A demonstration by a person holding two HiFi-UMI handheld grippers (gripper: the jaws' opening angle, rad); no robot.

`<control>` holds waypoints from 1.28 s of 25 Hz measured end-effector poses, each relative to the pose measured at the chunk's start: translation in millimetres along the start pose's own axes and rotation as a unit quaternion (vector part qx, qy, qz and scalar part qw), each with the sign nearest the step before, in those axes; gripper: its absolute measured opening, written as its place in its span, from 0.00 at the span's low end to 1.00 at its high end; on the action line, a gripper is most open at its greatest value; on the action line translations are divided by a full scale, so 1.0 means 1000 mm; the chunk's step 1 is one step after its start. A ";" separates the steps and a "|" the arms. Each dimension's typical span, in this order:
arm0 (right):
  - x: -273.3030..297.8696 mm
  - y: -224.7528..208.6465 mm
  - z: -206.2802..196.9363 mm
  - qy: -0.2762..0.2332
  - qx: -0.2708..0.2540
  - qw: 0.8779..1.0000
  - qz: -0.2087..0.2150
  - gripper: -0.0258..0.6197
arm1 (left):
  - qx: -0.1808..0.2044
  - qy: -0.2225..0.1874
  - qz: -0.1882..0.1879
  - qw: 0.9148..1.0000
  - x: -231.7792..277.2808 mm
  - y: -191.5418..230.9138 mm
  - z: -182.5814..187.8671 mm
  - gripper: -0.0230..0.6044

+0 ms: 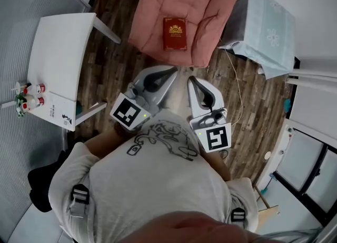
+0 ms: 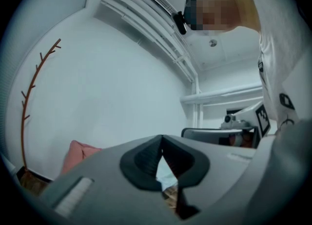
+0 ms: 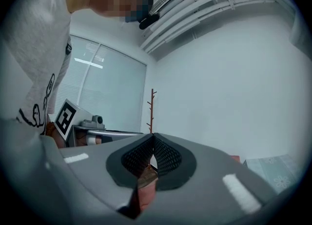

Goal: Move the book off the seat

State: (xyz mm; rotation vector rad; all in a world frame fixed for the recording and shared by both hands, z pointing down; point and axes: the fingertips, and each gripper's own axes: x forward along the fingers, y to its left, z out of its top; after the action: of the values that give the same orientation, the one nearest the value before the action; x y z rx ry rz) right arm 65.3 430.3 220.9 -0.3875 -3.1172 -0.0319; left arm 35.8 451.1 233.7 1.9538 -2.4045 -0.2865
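Observation:
A dark red book (image 1: 174, 33) with a gold emblem lies flat on the pink cushioned seat (image 1: 181, 10) at the top of the head view. My left gripper (image 1: 171, 71) is held close to the person's chest, its tips aimed at the seat's front edge, jaws shut and empty. Beside it, my right gripper (image 1: 192, 81) is also shut with nothing in it. Both stop short of the book. In the left gripper view the closed jaws (image 2: 161, 138) point up at a white wall, with a corner of the seat (image 2: 78, 153) low left. The right gripper view shows closed jaws (image 3: 152, 138) too.
A white table (image 1: 58, 62) stands at the left with small bottles (image 1: 31, 95) and a booklet on it. A stand draped in pale blue cloth (image 1: 266, 26) sits right of the seat. A thin cable (image 1: 238, 91) trails over the wooden floor. A brown coat rack (image 3: 150, 109) stands by the wall.

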 end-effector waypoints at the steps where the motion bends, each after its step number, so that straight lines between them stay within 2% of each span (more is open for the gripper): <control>1: 0.009 -0.004 0.002 -0.001 -0.001 1.000 -0.001 0.05 | 0.001 0.001 -0.002 1.000 0.004 0.008 0.002 0.04; 9: 0.081 -0.036 0.018 -0.009 -0.007 1.000 -0.012 0.05 | 0.004 0.001 -0.025 1.000 0.037 0.072 0.028 0.04; 16: 0.139 -0.058 0.019 -0.017 -0.007 1.000 -0.020 0.05 | 0.009 0.001 -0.033 0.999 0.057 0.130 0.035 0.04; 32: 0.216 -0.094 -0.012 0.013 0.016 1.000 -0.020 0.05 | -0.019 0.021 -0.022 0.999 0.087 0.215 0.014 0.04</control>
State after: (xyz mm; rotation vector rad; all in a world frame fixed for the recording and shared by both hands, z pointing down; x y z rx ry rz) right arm -166.8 391.7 231.8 -0.3231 -3.0951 0.0141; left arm -192.3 409.8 247.1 1.9776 -2.3171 -0.2881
